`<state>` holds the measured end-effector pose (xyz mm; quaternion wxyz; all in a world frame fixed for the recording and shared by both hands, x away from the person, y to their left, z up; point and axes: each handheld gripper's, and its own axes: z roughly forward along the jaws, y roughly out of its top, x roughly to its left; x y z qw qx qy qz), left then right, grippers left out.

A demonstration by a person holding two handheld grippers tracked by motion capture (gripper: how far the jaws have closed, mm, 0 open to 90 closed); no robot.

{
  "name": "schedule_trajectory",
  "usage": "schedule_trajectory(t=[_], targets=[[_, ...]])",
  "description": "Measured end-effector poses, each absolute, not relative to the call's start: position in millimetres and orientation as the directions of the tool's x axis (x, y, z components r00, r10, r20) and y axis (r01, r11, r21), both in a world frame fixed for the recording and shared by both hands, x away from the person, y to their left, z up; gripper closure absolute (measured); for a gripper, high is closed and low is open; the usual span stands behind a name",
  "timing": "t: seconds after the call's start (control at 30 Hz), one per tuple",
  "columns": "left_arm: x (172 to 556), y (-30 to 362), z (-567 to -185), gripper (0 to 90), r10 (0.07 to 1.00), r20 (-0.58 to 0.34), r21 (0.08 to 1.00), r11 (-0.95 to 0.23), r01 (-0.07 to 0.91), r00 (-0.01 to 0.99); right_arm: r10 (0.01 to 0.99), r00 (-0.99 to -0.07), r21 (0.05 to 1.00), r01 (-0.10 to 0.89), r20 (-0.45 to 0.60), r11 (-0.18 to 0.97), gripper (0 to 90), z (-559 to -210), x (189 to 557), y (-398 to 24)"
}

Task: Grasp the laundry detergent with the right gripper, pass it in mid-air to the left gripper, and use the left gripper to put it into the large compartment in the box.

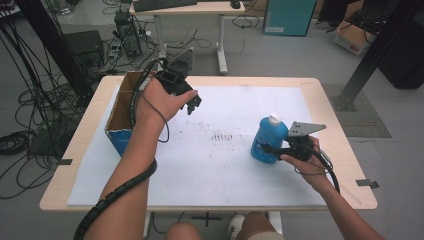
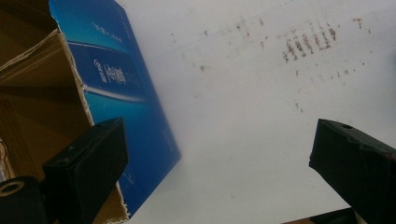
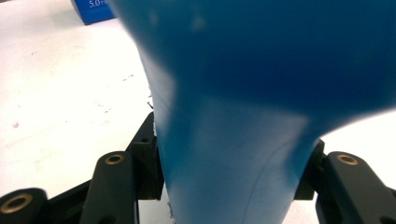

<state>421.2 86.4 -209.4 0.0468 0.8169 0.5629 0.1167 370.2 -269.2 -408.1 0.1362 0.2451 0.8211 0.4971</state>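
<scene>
Gripper work is split between two hands: the right gripper (image 1: 276, 148), near the right edge of the tabletop, has its black jaws clamped on the lower body of a blue plastic bottle with a white cap (image 1: 268, 139), which stands upright on the white sheet; in the right gripper view the blue bottle (image 3: 243, 116) sits pressed between both pads. The left gripper (image 1: 192, 105) is held up above the sheet beside the box, its jaws spread wide with nothing between them, as the left gripper view shows with bare white sheet in the gap. By size, the light wooden tabletop (image 1: 335, 107) comes first, then the large white sheet (image 1: 210, 170) that covers most of it, marked with small brownish specks near its middle. An open cardboard box with blue printed outer walls and a brown inside (image 1: 121, 117) stands at the left edge of the sheet, well apart from the bottle; in the left gripper view its blue wall (image 2: 126, 93) lies just beside the left-hand jaw. A black coiled cable (image 1: 117, 187) trails along the person's left forearm.
</scene>
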Motion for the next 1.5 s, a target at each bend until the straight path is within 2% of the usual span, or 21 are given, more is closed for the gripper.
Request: schedule_trajectory(t=[0.97,1.07,1.23,1.5], targets=[[422,89,-199,4.8,0.921,0.123,0.219,-0.389,0.895,0.371,0.541,-0.840,0.884,0.269,0.021,0.383,44.0,-408,371,-269],[422,90,-196,4.8,0.917,0.121,0.220,-0.399,0.890,0.381,0.546,-0.838,0.882,0.277,0.026,0.382,43.9,-407,371,-268],[420,91,-191,4.9,0.902,0.122,0.219,-0.430,0.876,0.413,0.571,-0.815,0.878,0.338,0.093,0.339,43.9,-406,374,-271],[416,93,-172,4.8,0.863,0.118,0.215,-0.505,0.836,0.491,0.559,-0.820,0.859,0.370,0.123,0.353,44.0,-395,379,-271]])
